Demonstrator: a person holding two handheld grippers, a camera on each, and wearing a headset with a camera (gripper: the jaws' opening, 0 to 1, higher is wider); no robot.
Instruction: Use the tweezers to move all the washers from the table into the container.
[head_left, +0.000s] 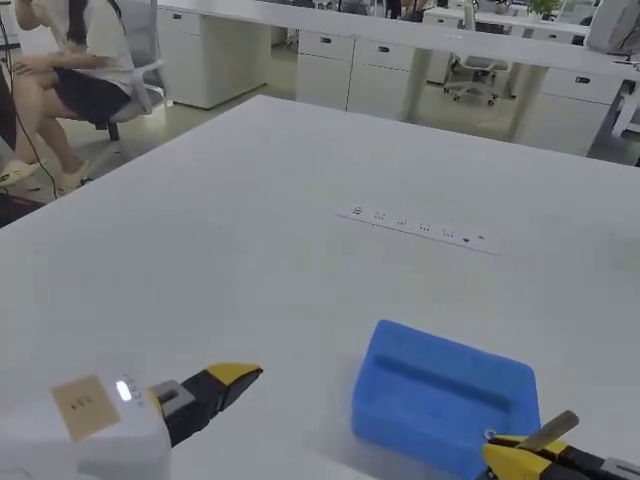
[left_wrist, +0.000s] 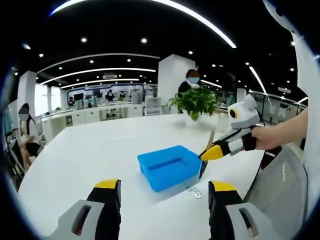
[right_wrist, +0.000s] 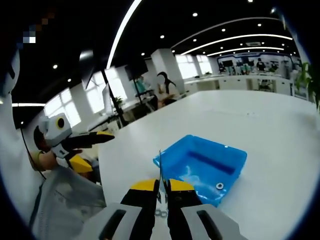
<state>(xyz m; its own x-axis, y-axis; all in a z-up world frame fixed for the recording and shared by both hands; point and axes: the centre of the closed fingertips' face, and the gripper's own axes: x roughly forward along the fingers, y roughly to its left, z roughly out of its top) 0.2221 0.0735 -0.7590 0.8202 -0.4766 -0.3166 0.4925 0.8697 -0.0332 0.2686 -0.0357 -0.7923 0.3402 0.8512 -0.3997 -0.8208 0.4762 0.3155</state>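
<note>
Washers (left_wrist: 195, 192) just beneath right gripper (left_wrist: 212, 152), clamped on down-pointing tweezers (right_wrist: 160, 167), beside blue container (left_wrist: 150, 178); left gripper (left_wrist: 164, 186) spread, empty, farther.

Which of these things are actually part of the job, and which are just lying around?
Part of the job:
tweezers
loose washers on the table
blue container

Just there:
power strip
potted plant

Washers (left_wrist: 195, 192) lie beside the blue container (left_wrist: 167, 167), tweezers (right_wrist: 160, 165) above them.
</note>
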